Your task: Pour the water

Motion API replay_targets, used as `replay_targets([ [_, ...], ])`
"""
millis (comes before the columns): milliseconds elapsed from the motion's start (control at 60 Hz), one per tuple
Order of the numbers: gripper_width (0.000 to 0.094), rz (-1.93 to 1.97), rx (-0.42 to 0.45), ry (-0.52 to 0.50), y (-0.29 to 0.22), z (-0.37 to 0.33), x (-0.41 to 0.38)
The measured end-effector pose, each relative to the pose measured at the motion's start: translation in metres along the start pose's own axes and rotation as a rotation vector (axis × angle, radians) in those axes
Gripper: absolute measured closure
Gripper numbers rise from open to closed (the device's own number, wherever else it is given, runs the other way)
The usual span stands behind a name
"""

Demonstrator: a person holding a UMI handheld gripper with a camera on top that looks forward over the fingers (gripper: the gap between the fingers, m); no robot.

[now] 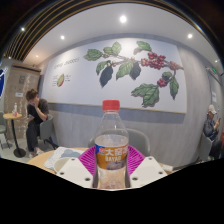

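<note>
Indoors, bottle between fingers, leaf mural

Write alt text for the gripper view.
A clear plastic water bottle with a red cap and orange label stands upright between the fingers of the gripper, against its pink pads. Behind, a wall mural of green leaves and red berries; a seated person beside it.

a: which item is shown?
b: a clear plastic water bottle, red cap on, orange-and-yellow label round its middle.
a: pose and position?
b: upright, standing between the gripper's two fingers.
</note>
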State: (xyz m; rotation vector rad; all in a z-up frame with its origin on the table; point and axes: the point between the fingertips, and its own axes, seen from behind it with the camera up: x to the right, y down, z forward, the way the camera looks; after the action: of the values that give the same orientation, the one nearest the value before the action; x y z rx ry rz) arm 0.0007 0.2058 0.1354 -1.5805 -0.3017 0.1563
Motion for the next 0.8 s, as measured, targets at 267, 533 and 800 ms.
replay_targets([
  [267, 0.0576, 0.079, 0.004, -0.016, 0.003, -0.005, 0.021],
  [533, 0.0370, 0.078, -0.023, -0.010, 0.002, -0.009, 0.026],
  [800, 0.0093, 0.111, -0.071, -0.019, 0.007, -0.077, 0.028],
])
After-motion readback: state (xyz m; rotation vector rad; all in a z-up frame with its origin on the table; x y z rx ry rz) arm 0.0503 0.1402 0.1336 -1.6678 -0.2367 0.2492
